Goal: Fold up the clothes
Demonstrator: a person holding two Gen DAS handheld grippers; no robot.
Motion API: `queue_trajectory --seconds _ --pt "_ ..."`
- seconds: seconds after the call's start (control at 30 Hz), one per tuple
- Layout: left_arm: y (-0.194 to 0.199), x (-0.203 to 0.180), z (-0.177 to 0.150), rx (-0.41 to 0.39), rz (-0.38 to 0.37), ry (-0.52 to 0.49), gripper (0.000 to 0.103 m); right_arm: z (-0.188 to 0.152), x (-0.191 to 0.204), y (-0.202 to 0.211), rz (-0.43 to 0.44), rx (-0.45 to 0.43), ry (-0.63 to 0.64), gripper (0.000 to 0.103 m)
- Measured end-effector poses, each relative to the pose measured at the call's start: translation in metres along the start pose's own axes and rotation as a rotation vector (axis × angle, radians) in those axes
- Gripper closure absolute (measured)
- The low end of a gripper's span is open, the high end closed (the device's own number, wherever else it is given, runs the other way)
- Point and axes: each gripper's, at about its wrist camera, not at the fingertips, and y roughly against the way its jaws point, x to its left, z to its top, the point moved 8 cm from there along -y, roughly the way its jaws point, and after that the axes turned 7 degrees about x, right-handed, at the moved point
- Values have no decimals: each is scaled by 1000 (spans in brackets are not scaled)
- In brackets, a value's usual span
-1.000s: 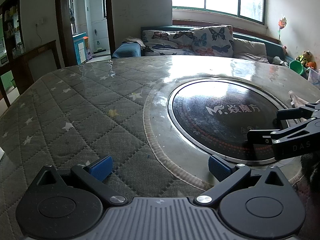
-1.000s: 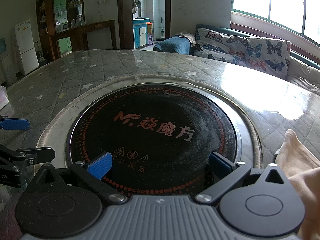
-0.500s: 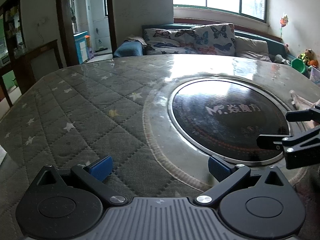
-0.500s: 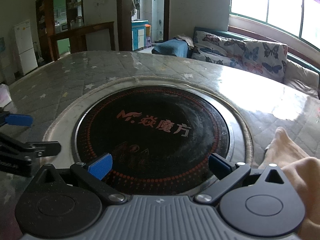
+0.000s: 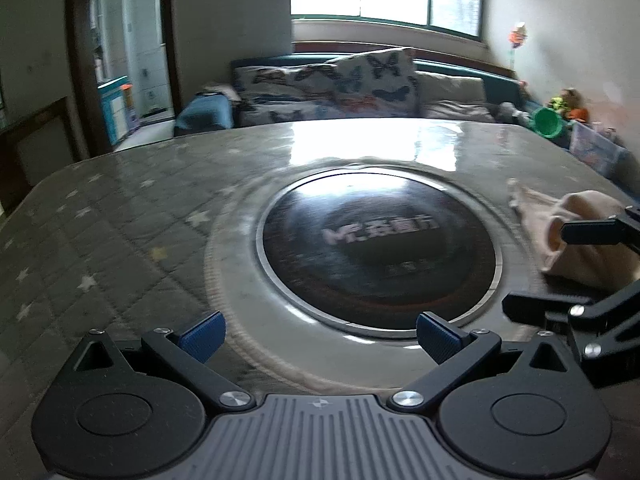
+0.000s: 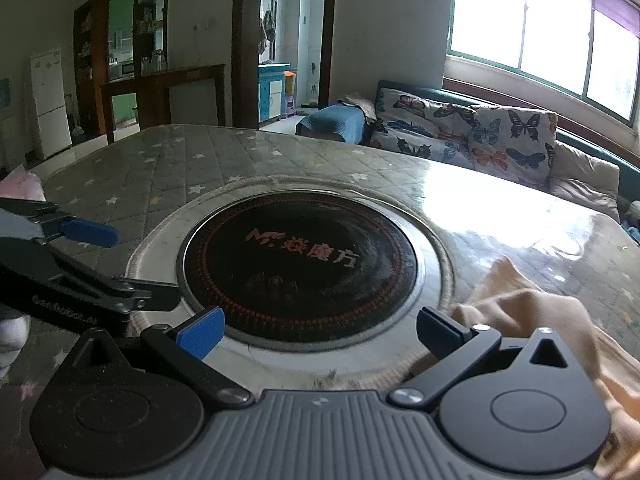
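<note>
Two wide claws close on a crumpled garment

Left claw (image 5: 318, 332) and right claw (image 6: 320, 330) empty; beige garment (image 6: 552, 312) bunched at the desk (image 6: 200, 168) right edge may slide off if snagged.

Not much to read here. The black round cooktop (image 6: 300, 264) set into the tabletop (image 6: 200, 168) has a logo across its middle: a stylised "M" mark followed by three Chinese characters, "焱魔方", in reddish print. Below it sit small warning symbols, too blurry to make out. The left gripper (image 6: 132, 268) has pale lettering along its arm, something like "GenRobot.ai", hard to confirm.
</note>
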Motion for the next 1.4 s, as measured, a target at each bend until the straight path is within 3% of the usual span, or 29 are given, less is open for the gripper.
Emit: queue_trajectory --seconds 0.43,1.4 --pt "4 -45 8 -3 -93 -111 0 -25 -18 48 -61 -22 -51 0" --pt "12 -117 11 5 -217 -280 0 -84 -68 90 -158 2 -274 0"
